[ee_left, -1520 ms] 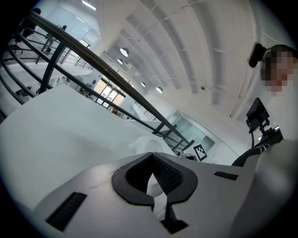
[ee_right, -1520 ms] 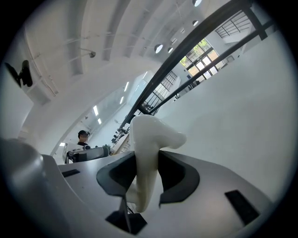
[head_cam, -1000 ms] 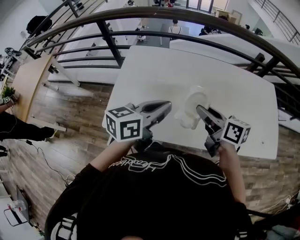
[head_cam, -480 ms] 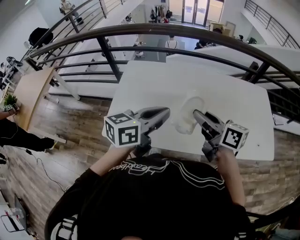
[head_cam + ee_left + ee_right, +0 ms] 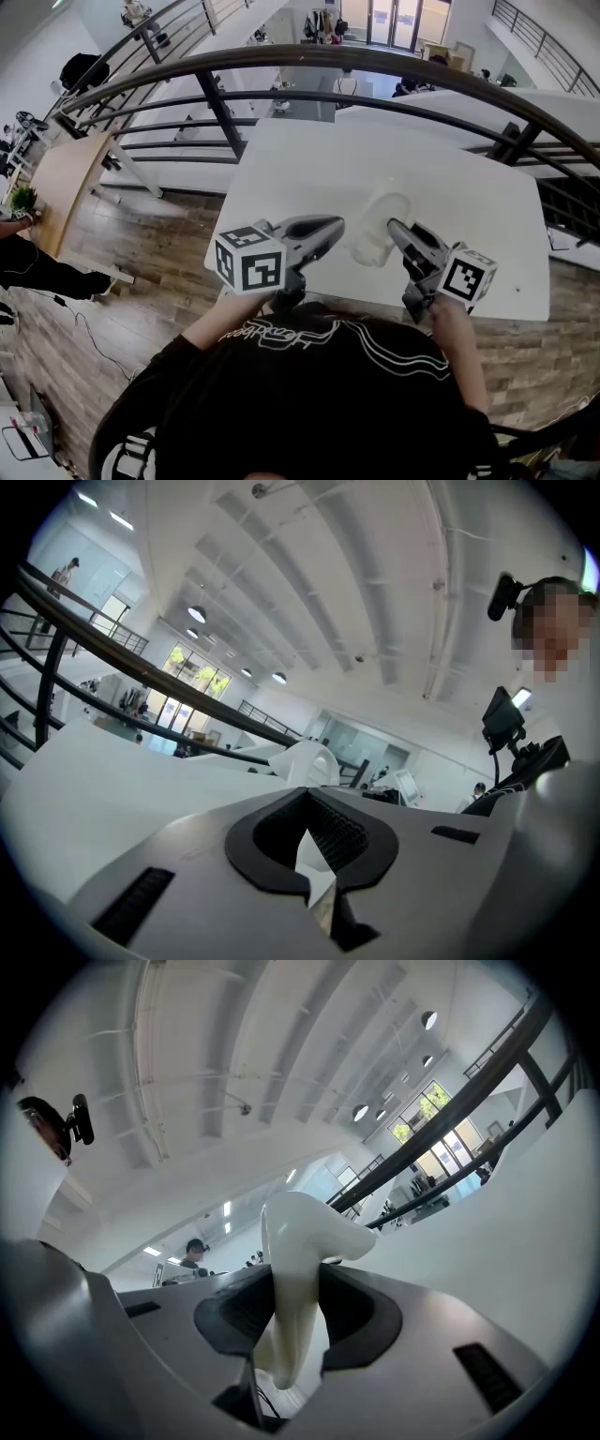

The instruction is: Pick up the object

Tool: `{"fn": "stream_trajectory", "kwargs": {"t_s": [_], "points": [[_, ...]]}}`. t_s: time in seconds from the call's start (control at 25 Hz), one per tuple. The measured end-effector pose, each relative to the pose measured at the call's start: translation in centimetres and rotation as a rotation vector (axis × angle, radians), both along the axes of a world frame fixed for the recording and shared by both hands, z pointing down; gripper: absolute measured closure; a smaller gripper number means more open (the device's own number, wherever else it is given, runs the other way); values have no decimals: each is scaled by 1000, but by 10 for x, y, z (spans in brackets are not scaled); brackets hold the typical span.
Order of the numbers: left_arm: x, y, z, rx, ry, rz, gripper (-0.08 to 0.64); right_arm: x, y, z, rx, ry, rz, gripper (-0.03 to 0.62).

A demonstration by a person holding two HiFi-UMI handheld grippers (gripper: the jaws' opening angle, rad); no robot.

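The right gripper (image 5: 292,1321) squeezes the white object (image 5: 298,1232) by the tabletop's (image 5: 300,169) near edge, left gripper (image 5: 317,892) closed and empty; next, lift it gently.

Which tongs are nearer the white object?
Right. The right tongs are clamped on the white object; the left tongs sit shut and empty just to its left.

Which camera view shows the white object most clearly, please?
The right gripper view: the white object fills the centre, clamped in the jaws of the right gripper. The head view shows it small and pale against the white table. The left gripper view shows only its upper part.
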State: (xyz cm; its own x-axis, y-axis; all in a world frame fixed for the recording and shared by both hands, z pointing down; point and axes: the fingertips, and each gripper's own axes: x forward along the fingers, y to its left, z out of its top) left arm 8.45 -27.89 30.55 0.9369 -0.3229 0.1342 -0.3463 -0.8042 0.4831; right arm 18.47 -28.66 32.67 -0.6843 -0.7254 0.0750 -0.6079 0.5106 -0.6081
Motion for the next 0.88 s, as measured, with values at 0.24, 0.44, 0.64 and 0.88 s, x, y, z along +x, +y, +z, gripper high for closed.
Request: {"fn": "stream_trajectory", "kwargs": {"t_s": [0.24, 0.44, 0.64, 0.88], "points": [[2, 0, 1, -1, 3, -2, 554, -1, 2, 3, 6, 15, -9, 459], [0, -1, 5, -7, 4, -2, 554, -4, 1, 8, 10, 25, -20, 459], [3, -5, 4, 0, 4, -3, 554, -6, 0, 9, 17, 25, -36, 459], [3, -7, 6, 3, 3, -7, 554, -5, -2, 10, 26, 26, -37, 459]]}}
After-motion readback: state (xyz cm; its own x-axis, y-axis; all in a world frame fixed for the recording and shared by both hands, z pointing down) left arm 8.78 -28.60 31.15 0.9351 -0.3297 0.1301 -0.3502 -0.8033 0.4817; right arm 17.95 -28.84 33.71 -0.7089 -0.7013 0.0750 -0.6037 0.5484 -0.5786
